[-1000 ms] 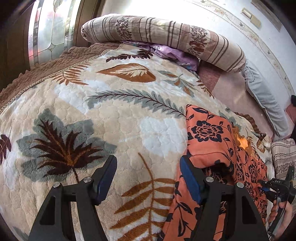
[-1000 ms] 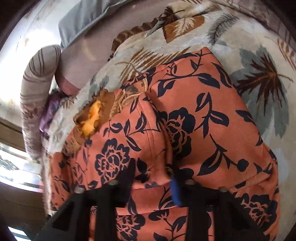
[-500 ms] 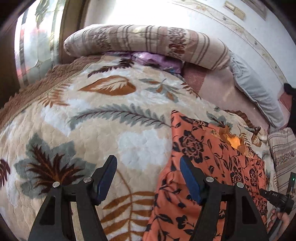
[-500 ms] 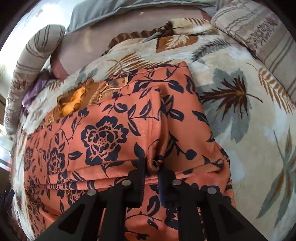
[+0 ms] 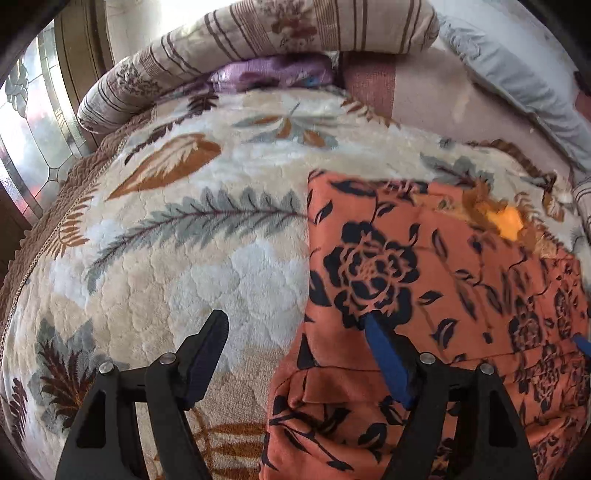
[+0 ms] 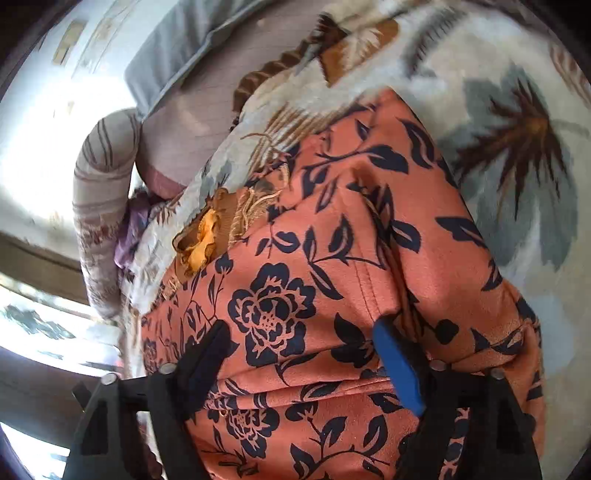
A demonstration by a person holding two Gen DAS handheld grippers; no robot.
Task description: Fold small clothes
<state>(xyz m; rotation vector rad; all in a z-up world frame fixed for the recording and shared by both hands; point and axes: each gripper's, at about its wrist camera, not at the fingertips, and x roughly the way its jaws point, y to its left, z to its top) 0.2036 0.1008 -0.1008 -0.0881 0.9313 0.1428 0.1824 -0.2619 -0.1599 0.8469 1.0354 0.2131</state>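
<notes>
- The left gripper (image 5: 295, 339) hangs over the near edge of the bed; its jaws are spread wide and opening further, with nothing pinched. One finger (image 5: 207, 350) is above the fleece, the other above the garment's left edge.
- The right gripper (image 6: 301, 349) hovers over the garment, its jaws opening wide; cloth lies beneath the gap, but the pads do not press on it.
- The orange floral garment (image 5: 424, 266) lies flat on the leaf-patterned fleece blanket (image 5: 184, 229), with a fold running across its near end. Its yellow-lined neckline (image 6: 203, 240) points towards the far side of the bed.
- Beyond the blanket, a striped bolster pillow (image 5: 295, 33) rests on a purple cloth (image 5: 273, 72), with a grey pillow (image 5: 517, 85) beside them.
</notes>
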